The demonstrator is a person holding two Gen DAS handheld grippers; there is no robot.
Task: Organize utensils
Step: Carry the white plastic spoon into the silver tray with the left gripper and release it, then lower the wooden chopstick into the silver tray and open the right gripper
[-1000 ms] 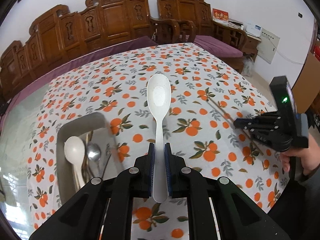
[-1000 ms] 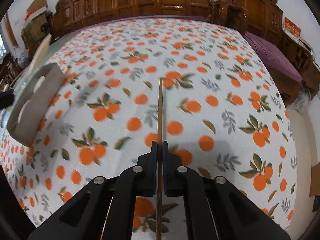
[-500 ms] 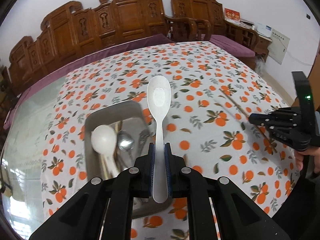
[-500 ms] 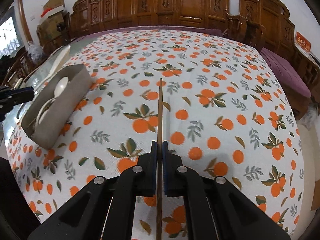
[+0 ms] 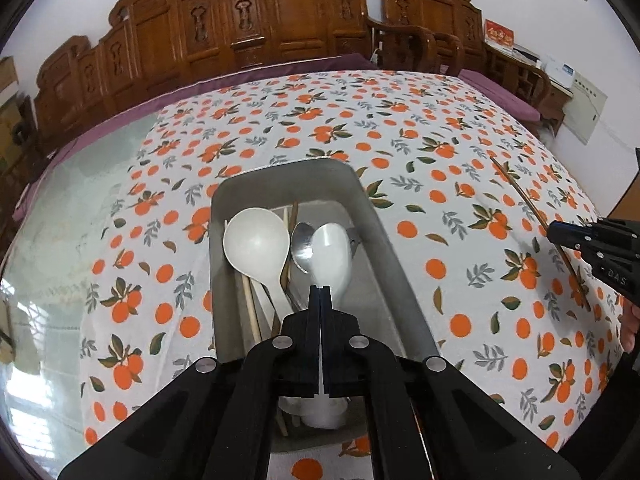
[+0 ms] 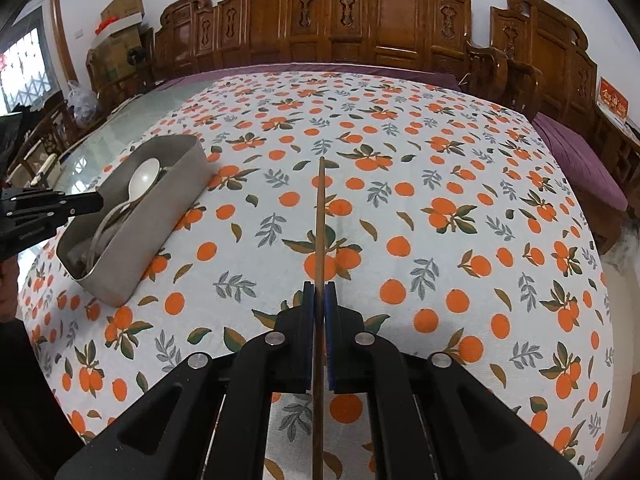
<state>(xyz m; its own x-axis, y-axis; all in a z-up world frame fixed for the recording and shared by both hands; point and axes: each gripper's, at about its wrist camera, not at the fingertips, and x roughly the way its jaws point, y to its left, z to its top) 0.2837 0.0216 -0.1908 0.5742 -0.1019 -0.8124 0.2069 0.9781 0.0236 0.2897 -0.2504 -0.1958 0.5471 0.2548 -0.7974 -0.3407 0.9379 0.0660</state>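
Note:
My left gripper (image 5: 321, 289) is shut on a white plastic spoon (image 5: 331, 254) and holds it over the grey metal utensil tray (image 5: 370, 204). The tray holds a white ladle spoon (image 5: 256, 240), a metal spoon (image 5: 301, 246) and chopsticks (image 5: 251, 312). My right gripper (image 6: 319, 285) is shut on a brown chopstick (image 6: 319, 216) that points away over the table. It shows at the right edge of the left wrist view (image 5: 560, 236). The tray (image 6: 160, 208) lies left of the right gripper, with the left gripper (image 6: 96, 202) above its near end.
The table carries a white cloth with orange prints (image 6: 440, 208); its left part is bare glass (image 5: 60, 216). Carved wooden chairs (image 6: 360, 20) line the far side. A purple bench cushion (image 6: 580, 168) is at the right.
My left gripper has carried the white spoon left and down, over the tray. My right gripper has lifted and drawn back with the chopstick.

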